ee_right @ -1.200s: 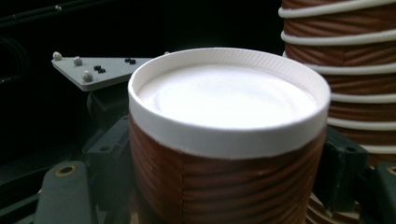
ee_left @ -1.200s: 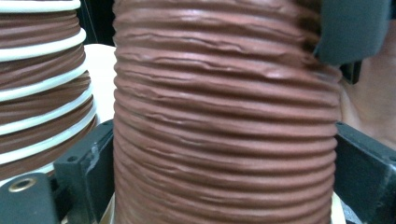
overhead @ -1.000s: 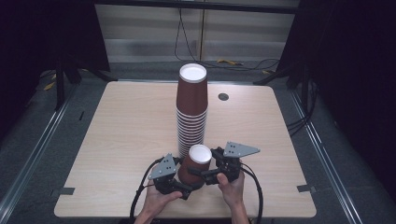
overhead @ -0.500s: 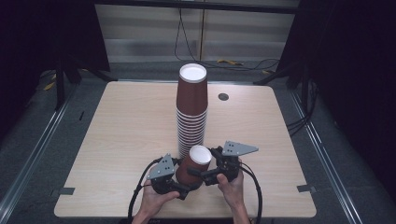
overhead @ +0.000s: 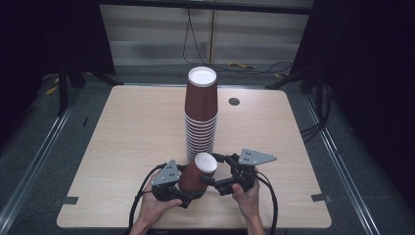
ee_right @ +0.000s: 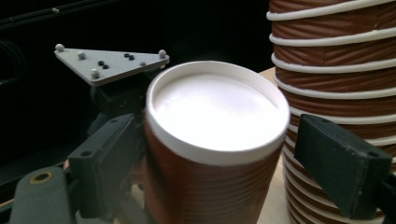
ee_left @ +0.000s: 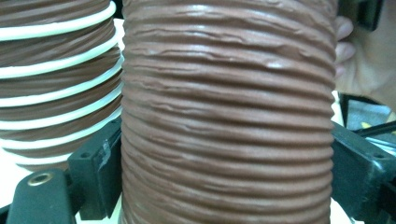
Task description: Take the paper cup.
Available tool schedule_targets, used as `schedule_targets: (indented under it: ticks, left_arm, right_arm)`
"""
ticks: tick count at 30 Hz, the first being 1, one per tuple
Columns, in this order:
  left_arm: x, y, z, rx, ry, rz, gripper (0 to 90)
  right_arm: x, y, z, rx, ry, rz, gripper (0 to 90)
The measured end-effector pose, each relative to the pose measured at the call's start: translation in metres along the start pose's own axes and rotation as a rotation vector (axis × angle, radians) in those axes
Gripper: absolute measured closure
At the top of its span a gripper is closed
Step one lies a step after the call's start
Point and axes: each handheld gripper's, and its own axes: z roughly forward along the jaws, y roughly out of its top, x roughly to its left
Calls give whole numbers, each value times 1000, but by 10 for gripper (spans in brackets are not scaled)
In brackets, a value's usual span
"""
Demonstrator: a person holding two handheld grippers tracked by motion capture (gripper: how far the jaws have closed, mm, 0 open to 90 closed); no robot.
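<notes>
A ribbed brown paper cup (overhead: 198, 172) with a white rim tilts up and away, at the table's (overhead: 117, 147) near edge, just before the tall cup stack (overhead: 200, 117). The left gripper (overhead: 182, 192) has just closed, clamping its body. The right gripper (overhead: 213, 172) straddles the rim, its right jaw clear.

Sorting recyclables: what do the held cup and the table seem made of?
Held cup: likely paper, a matte brown ripple-wall sleeve with raised ridges and a white rolled rim. Table: probably laminate board, given its pale, smooth, even wood-grain top.
</notes>
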Motion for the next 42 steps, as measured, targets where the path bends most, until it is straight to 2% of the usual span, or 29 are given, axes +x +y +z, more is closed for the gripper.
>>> schedule_targets:
  ticks: [7,8,15,16,19,21,25,26,27,28,31,32,33,34,39,41,42]
  left_arm:
    - [4,1,-5,29,1,8,129]
    - [3,2,-7,45,11,25,128]
    - [7,3,-10,87,15,28,130]
    - [8,3,-9,101,21,32,131]
    - [9,3,-9,121,20,36,132]
    - [10,5,-10,139,15,43,132]
    - [11,11,-10,162,2,62,132]
    - [11,13,-10,177,-6,67,133]
    - [11,14,-10,186,-7,72,133]
    - [12,16,-9,215,-16,85,133]
    - [12,17,-9,228,-29,89,134]
    - [11,18,-9,252,-29,91,134]
    - [11,18,-9,252,-29,91,134]
    - [10,18,-8,263,-42,90,134]
    - [10,17,-4,307,-41,102,134]
    - [10,17,-3,317,-49,97,134]
    - [10,19,-2,340,-55,108,134]
  right_arm:
    - [0,-2,-4,27,14,-23,131]
    - [-2,-2,-5,43,4,-22,131]
    - [-5,-4,-10,76,-11,-23,133]
    - [-6,-4,-11,102,-33,-23,135]
    - [-8,-5,-12,118,-41,-24,139]
    - [-8,-5,-15,149,-53,-25,139]
    - [-7,-5,-15,178,-40,-39,139]
    - [-8,-5,-16,200,-38,-48,132]
    - [-8,-5,-16,200,-38,-48,132]
    - [-8,-5,-17,209,-19,-50,132]
    - [-8,-5,-17,228,-10,-63,132]
    - [-7,-5,-16,254,-15,-69,134]
    - [-7,-5,-16,254,-15,-69,134]
    - [-7,-5,-16,276,-26,-71,134]
    - [-8,-5,-16,307,-20,-77,136]
    - [-8,-4,-15,341,9,-72,142]
    - [-7,-3,-13,367,-7,-85,145]
